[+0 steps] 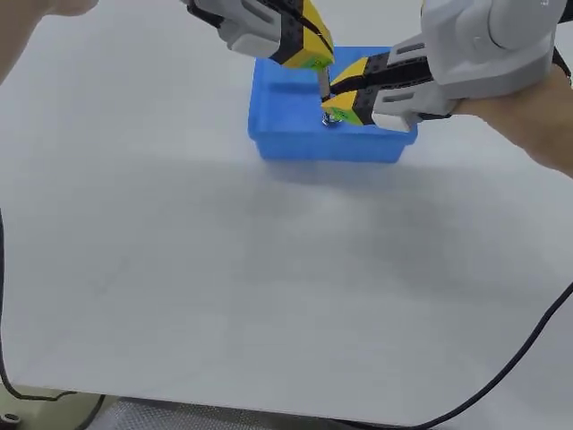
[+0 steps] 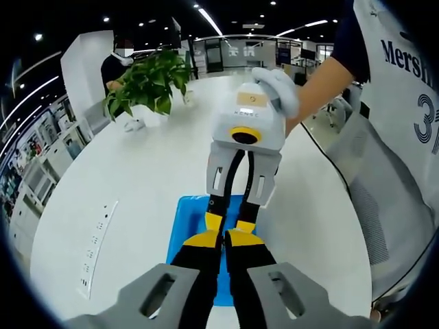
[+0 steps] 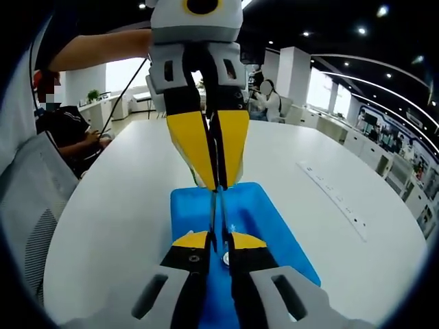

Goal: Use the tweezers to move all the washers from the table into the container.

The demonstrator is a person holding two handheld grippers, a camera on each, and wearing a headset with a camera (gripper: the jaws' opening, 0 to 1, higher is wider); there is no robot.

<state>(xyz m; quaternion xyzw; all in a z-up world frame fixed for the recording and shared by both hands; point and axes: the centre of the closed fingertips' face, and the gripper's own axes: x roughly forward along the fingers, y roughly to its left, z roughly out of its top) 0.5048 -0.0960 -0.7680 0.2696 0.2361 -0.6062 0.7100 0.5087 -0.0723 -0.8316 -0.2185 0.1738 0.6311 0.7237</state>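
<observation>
A blue container stands at the far middle of the white table. Above it, thin metal tweezers point down into it. My left gripper reaches in from the upper left, shut on the tweezers' upper part. From the right, my right gripper is shut across the tweezers lower down. In the right gripper view the tweezers run from the left gripper down into my right gripper. A small washer lies in the container, by the tweezers' tip; whether they still grip it I cannot tell.
A black cable hangs over the table's front right edge. A potted plant stands far off on the table. A socket strip is set in the tabletop. A seated person is beyond the table's side.
</observation>
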